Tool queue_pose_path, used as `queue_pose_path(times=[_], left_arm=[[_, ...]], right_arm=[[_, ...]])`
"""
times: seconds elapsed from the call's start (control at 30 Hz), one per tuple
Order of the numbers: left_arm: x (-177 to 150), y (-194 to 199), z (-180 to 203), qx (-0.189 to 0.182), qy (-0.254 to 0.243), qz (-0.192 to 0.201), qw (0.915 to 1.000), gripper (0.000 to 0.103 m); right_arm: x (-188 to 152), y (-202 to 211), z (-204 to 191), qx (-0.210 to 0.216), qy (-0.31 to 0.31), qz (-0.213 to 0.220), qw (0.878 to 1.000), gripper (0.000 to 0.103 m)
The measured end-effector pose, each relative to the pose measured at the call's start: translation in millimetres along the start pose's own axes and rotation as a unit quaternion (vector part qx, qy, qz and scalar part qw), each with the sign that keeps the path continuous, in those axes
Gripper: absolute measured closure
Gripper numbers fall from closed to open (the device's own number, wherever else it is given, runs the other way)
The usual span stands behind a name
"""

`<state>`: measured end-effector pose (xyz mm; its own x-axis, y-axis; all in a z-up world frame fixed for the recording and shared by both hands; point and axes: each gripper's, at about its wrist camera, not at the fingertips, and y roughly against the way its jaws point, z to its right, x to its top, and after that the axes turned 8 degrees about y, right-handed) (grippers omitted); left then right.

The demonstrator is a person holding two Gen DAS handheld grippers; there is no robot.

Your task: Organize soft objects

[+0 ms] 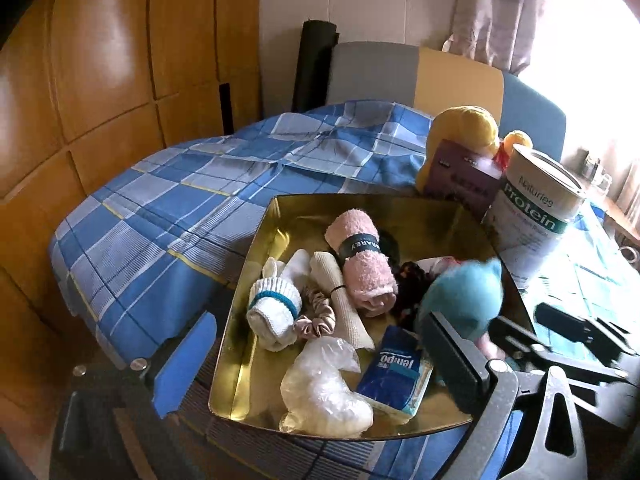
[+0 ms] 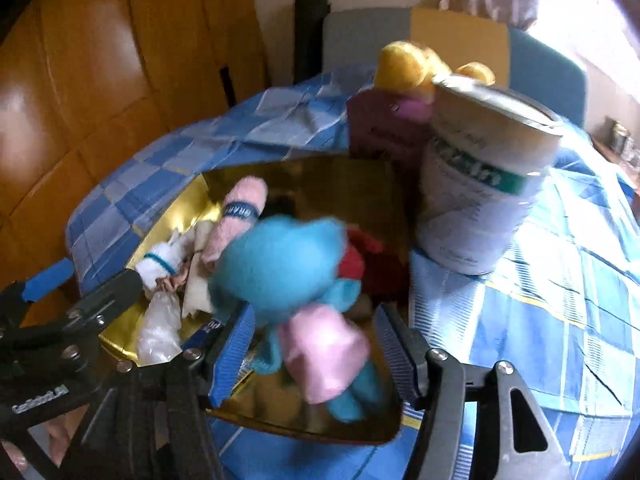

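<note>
Left wrist view
- Tray: one gold tray [image 1: 256,320] on the table.
- Tray contents: one rolled pink towel [image 1: 362,262] with a dark band; one white sock roll [image 1: 274,314] with a teal stripe; one satin scrunchie [image 1: 316,316]; one cream cloth roll [image 1: 340,300]; one crumpled clear plastic bag [image 1: 324,388]; one blue tissue pack [image 1: 394,368]; one blue plush toy [image 1: 460,300], blurred, at the tray's right side.
- Left gripper [image 1: 316,364]: jaws wide apart, holding nothing, either side of the tray's near edge.
- Beyond the tray: one protein tin [image 1: 536,208]; one purple box [image 1: 460,176]; one yellow plush [image 1: 464,128].

Right wrist view
- Right gripper [image 2: 316,352]: jaws apart; the blue plush toy [image 2: 288,272], in a pink garment, lies between them over the tray [image 2: 240,176]; contact cannot be told.
- Shown only here: something red [image 2: 354,264] behind the toy.

Surface and room
- Table: blue checked cloth [image 1: 168,200].
- Room: wooden wardrobe [image 1: 100,60] to the left, curtain [image 1: 492,12] at a bright window.
</note>
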<state>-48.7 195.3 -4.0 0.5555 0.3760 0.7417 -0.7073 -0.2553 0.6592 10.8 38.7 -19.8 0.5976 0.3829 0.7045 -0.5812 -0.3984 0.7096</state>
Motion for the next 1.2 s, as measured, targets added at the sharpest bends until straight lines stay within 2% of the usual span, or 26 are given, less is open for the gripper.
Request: queue_pose_path(times=[0.17, 0.5, 1.2], left_arm=[[-1.1, 7.5, 1.8, -0.001, 0.005, 0.010, 0.9999, 0.000], [-4.3, 16.3, 5.0, 0.002, 0.006, 0.019, 0.9998, 0.000], [-4.3, 17.2, 2.6, 0.002, 0.013, 0.018, 0.9997, 0.000]], right_arm=[[-6.3, 13.0, 3.7, -0.034, -0.014, 0.011, 0.999, 0.039], [-13.7, 22.9, -2.5, -0.066, -0.007, 0.026, 0.997, 0.039], [-13.4, 21.7, -6.5, -0.069, -0.006, 0.027, 0.997, 0.039]])
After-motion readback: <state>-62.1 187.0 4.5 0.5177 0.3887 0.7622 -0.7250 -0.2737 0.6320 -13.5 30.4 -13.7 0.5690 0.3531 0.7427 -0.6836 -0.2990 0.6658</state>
